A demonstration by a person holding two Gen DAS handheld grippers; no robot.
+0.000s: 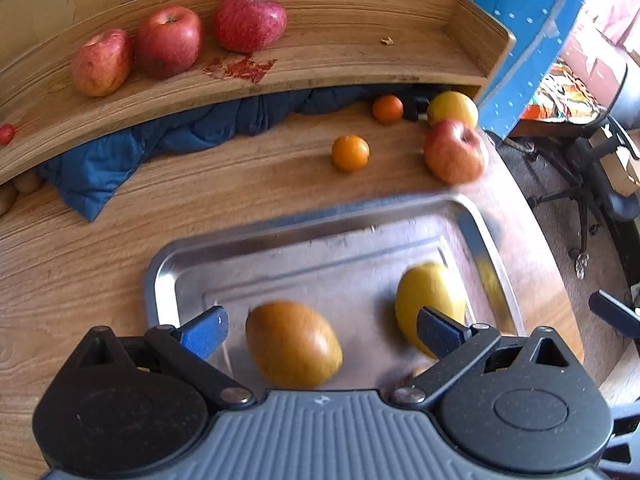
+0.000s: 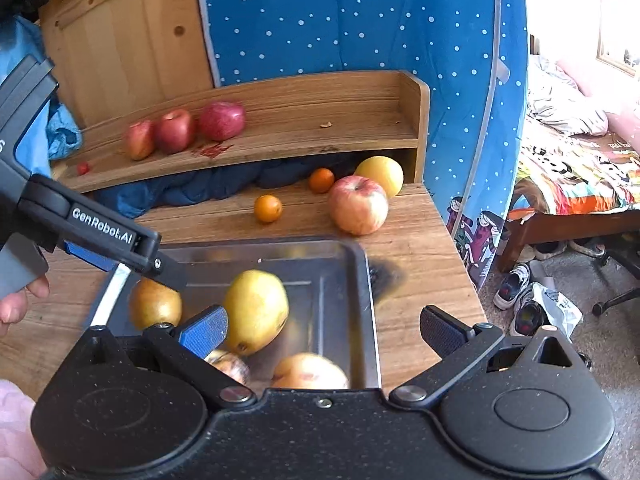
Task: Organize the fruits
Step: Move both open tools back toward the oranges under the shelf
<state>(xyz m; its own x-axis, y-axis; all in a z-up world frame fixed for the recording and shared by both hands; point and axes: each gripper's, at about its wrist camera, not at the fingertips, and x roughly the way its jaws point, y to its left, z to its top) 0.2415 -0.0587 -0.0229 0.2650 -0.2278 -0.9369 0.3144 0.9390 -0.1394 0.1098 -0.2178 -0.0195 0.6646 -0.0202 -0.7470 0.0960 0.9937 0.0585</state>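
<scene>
A steel tray [image 1: 486,248] lies on the wooden table. In it are a brown oval fruit [image 1: 294,344] and a yellow pear [image 1: 430,304]. My left gripper [image 1: 322,332] hangs open just above the brown fruit, fingers on either side and not touching it. The right wrist view shows the left gripper [image 2: 164,270] over the brown fruit [image 2: 154,306]. My right gripper [image 2: 324,330] is open and empty above the tray's near right corner [image 2: 366,300], beside the yellow pear [image 2: 256,310]. Two more fruits [image 2: 310,372] lie at the tray's near edge. Three red apples [image 1: 168,40] sit on the shelf.
Behind the tray lie two oranges [image 1: 350,153], a pale red apple [image 1: 454,152] and a yellow fruit [image 1: 452,108]. A blue cloth [image 1: 140,152] is bunched under the shelf. The table's edge [image 2: 452,240] drops off at the right toward shoes, a chair and a bed.
</scene>
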